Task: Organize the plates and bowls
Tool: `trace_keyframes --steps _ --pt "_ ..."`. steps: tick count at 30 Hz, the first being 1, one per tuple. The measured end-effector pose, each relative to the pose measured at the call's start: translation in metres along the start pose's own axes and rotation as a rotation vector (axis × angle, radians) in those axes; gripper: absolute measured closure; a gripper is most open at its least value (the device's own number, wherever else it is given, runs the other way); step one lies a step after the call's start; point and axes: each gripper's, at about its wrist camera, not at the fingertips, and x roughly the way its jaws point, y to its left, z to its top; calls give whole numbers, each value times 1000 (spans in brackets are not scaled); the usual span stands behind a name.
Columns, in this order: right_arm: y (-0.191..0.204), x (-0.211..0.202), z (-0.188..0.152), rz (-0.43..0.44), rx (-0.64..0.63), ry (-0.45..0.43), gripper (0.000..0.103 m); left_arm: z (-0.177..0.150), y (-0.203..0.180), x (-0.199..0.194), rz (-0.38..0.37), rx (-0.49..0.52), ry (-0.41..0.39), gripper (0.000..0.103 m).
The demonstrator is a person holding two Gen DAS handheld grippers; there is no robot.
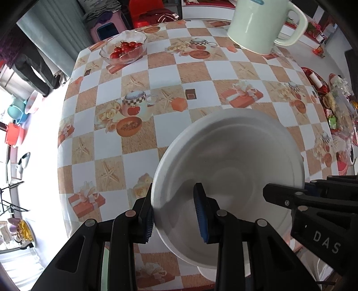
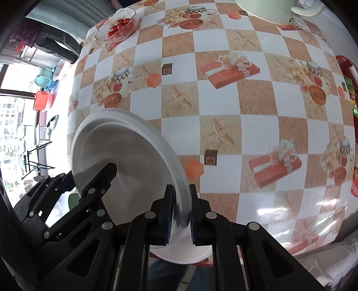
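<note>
A white bowl (image 1: 235, 161) hangs above the checkered tablecloth, held between both grippers. My left gripper (image 1: 176, 215) is shut on the bowl's left rim, with one blue pad inside the bowl and the other outside. In the right wrist view the same white bowl (image 2: 125, 152) is tilted, and my right gripper (image 2: 181, 215) is shut on its right rim. Each gripper shows in the other's view: the right gripper (image 1: 279, 197) at the bowl's far side, the left gripper (image 2: 107, 172) reaching into the bowl. A white edge shows under the bowl; I cannot tell what it is.
A glass bowl of cherry tomatoes (image 1: 123, 48) (image 2: 116, 24) stands at the far left corner. A large pale green mug (image 1: 257, 24) (image 2: 268, 11) stands at the back. A red tray (image 1: 315, 80) with clutter lies along the right. The table's edge (image 1: 64, 125) runs on the left.
</note>
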Motion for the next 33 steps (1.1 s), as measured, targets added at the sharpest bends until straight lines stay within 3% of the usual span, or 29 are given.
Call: trace_keyframes --steps 16,33 --pt "-15 0 -48 4 70 4 88 -37 -22 -9 -2 79 -1 68" --pt "-28 12 -75 7 116 24 88 -56 -39 -4 -8 125 24 68"
